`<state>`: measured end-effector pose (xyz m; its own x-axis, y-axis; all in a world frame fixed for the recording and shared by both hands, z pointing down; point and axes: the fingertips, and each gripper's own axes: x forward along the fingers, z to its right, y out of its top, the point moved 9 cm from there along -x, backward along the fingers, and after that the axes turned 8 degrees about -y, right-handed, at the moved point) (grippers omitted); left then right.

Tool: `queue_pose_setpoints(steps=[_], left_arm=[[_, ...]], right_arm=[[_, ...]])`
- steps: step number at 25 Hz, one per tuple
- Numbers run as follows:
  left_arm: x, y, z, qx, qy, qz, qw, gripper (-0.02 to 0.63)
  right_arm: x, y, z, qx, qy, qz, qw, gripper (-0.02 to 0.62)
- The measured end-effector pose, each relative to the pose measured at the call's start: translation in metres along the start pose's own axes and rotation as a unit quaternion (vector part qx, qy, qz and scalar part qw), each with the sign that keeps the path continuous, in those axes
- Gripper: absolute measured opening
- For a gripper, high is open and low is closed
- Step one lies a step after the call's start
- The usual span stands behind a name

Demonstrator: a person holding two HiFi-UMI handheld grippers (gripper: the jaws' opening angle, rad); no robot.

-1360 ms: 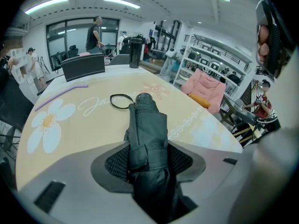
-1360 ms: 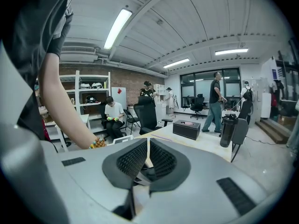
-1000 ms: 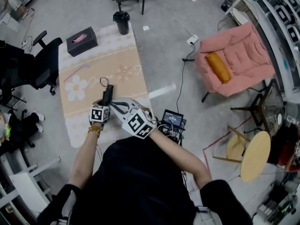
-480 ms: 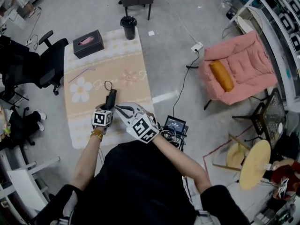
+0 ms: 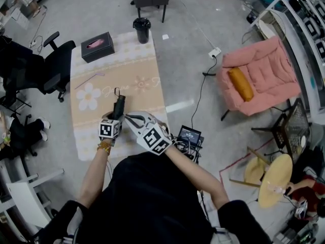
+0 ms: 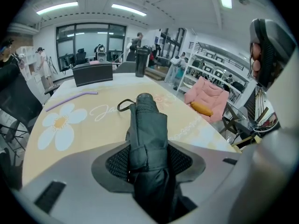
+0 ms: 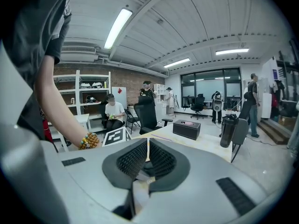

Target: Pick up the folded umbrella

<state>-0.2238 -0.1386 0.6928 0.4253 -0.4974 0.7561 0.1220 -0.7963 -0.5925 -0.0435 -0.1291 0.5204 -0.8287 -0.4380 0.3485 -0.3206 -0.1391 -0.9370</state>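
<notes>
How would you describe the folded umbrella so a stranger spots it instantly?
On the peach flowered table, at its near end, the left gripper holds the folded umbrella. It is a slim dark bundle with a wrist loop, unlike the boxy tissue box and upright bottle at the far end.

Head view: high up, looking steeply down past the person's shoulders onto the desk (image 5: 132, 60) and the floor. Left gripper view: close and low, along the left tongs (image 6: 148, 161) toward the desk's far end. Right gripper view: near level, along the right tongs (image 7: 147, 160) across the room. All three share the black box (image 5: 97, 46) and the dark bottle (image 5: 141, 29).
</notes>
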Motion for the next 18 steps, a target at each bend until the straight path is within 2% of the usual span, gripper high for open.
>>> queue_pose_setpoints(steps=[18], left_arm=[[-0.037,0.042,0.015,0.005,0.001,0.084,0.9965,0.213]], right_arm=[[0.001,0.002,0.003,-0.006,0.000,0.001,1.000,0.018]])
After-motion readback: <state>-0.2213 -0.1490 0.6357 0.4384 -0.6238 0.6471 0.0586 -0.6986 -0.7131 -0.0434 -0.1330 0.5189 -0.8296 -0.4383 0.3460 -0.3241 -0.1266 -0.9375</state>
